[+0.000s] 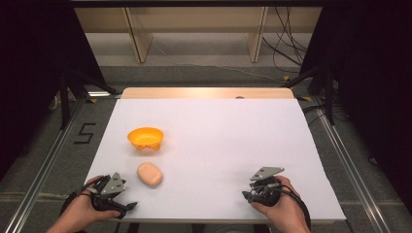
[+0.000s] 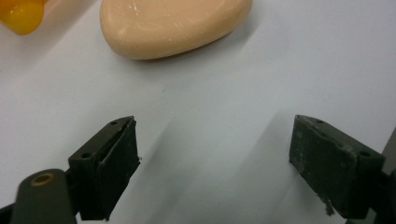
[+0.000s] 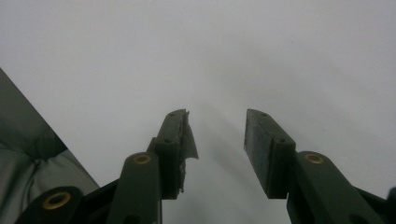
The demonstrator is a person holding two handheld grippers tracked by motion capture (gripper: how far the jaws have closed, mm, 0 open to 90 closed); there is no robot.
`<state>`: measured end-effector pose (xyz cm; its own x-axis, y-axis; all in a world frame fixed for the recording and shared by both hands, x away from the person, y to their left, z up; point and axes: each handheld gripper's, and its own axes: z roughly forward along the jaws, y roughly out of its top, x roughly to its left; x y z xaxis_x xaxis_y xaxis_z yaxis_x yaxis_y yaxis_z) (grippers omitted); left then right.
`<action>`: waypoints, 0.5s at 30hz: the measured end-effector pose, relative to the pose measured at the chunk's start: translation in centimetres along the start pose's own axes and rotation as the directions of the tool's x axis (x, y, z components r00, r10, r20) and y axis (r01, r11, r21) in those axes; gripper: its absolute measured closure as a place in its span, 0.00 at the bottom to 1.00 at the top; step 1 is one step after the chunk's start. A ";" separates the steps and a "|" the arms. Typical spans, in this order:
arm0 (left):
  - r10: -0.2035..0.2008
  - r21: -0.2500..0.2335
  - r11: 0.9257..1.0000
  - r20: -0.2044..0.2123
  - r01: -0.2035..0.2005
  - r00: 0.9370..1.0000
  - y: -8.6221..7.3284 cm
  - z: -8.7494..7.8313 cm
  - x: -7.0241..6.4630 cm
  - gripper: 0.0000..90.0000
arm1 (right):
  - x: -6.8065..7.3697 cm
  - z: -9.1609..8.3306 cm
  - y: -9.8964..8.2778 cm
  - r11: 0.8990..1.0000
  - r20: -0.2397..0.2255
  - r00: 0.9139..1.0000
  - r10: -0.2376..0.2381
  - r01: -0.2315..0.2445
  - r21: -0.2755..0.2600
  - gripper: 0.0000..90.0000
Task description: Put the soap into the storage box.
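Near left of table (image 1: 218, 145), my left gripper (image 1: 130, 206) sits with jaws spread wide, aimed at soap bar (image 1: 149, 174) just ahead, not touching. Orange bowl (image 1: 145, 138) waits just beyond soap. Right gripper (image 1: 244, 194) parted, grasping nothing. Pickup not started, basically everything left.

A smooth, peach-coloured bar of soap (image 1: 149, 174) lies flat on the white surface (image 1: 223, 145), near-left — just this side of an orange bowl (image 1: 145, 138), which stands upright, the two close but apart.
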<state>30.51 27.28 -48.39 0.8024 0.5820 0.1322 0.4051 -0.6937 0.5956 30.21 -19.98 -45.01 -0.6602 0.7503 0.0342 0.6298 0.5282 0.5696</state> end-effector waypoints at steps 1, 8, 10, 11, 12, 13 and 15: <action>0.010 -0.007 1.000 -0.008 -0.010 1.000 0.0 0.0 0.1 0.17 | -0.2 -0.1 0.0 1.000 0.014 0.999 -0.030 0.030 0.007 0.65; 0.070 -0.046 0.997 0.036 -0.069 0.997 1.1 -0.6 0.6 0.17 | -0.1 -0.5 -0.2 0.999 0.015 0.999 -0.029 0.029 -0.030 0.61; 0.098 -0.039 0.995 0.043 -0.097 0.994 1.5 -0.6 0.9 0.17 | -0.1 -0.5 -0.1 0.999 0.017 0.999 -0.034 0.034 -0.027 0.61; 0.119 -0.039 0.992 0.057 -0.117 0.991 1.8 -0.7 1.0 0.17 | -0.1 -0.5 -0.1 0.999 0.017 0.999 -0.034 0.035 -0.030 0.60; 0.132 -0.038 0.991 0.061 -0.130 0.989 1.9 -0.7 1.2 0.17 | 0.0 -0.4 -0.1 0.999 0.016 0.999 -0.032 0.033 -0.036 0.60; 0.149 -0.007 0.989 0.091 -0.149 0.985 2.2 -0.7 1.4 0.17 | 0.0 -0.4 -0.1 0.999 0.015 0.999 -0.030 0.031 -0.034 0.60; 0.182 0.022 0.983 0.102 -0.185 0.978 2.5 -0.7 1.6 0.17 | 0.0 -0.4 -0.1 0.999 0.016 1.000 -0.023 0.023 -0.031 0.60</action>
<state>32.51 26.74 -46.12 0.9030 0.4000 0.1567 0.2593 -0.7984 0.5435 29.99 -20.24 -44.73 -0.6677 0.7444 0.0079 0.6011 0.5329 0.5956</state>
